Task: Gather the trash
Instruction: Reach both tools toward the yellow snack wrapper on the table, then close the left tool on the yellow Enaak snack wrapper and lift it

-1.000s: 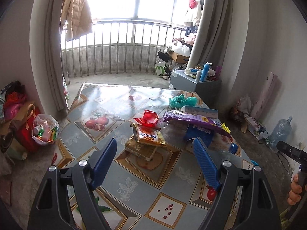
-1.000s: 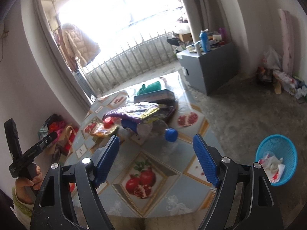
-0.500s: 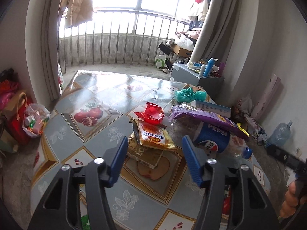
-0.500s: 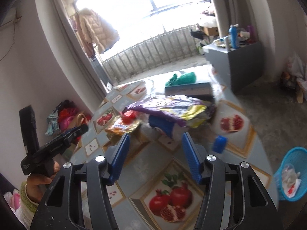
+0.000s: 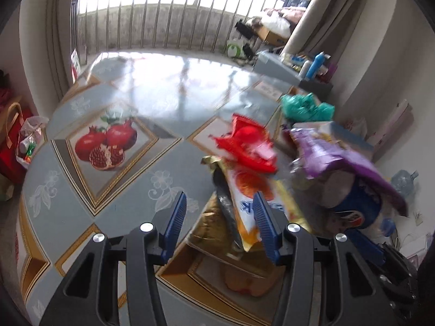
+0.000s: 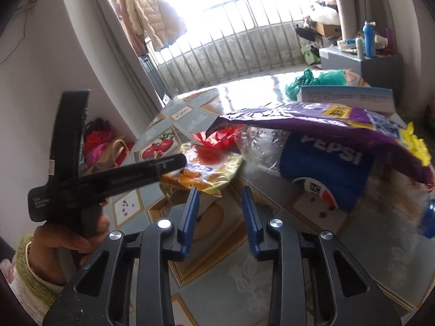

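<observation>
The trash sits in a heap on the table (image 5: pixel 114 190), which wears a shiny cloth with pictures of red pomegranates and gold-edged squares. In the left wrist view the heap lies from about 12 to 3 o'clock of the left gripper (image 5: pixel 220 217). Nearest is an orange and yellow snack bag (image 5: pixel 244 190), flat, shiny and crinkly, lying on a flat brown and gold packet (image 5: pixel 209 231). Just past it, at 12 o'clock, is a red wrapper (image 5: pixel 250 146), crumpled and pointy. At 2 o'clock a long purple bag (image 5: pixel 339 160), floppy and wrinkled, drapes over a clear Pepsi bottle (image 5: pixel 356 209) lying on its side with a blue label and blue cap. Further back sit a flat pale blue box (image 5: pixel 345 133) and a bunched green plastic bag (image 5: pixel 307 108). The left gripper has black arms and ribbed blue pads. Its jaws have just been closing and stand partly open, with the near end of the snack bag showing between them; the picture is blurred, so I cannot tell if the pads touch it. In the right wrist view the right gripper (image 6: pixel 220 206) hangs over bare tablecloth just short of the snack bag (image 6: pixel 209 168), at 12 o'clock. Its jaws have just been closing too, stand narrowly apart and hold nothing. At 9 o'clock a hand (image 6: pixel 68 239) in a fuzzy green sleeve grips the other gripper's handle.
</observation>
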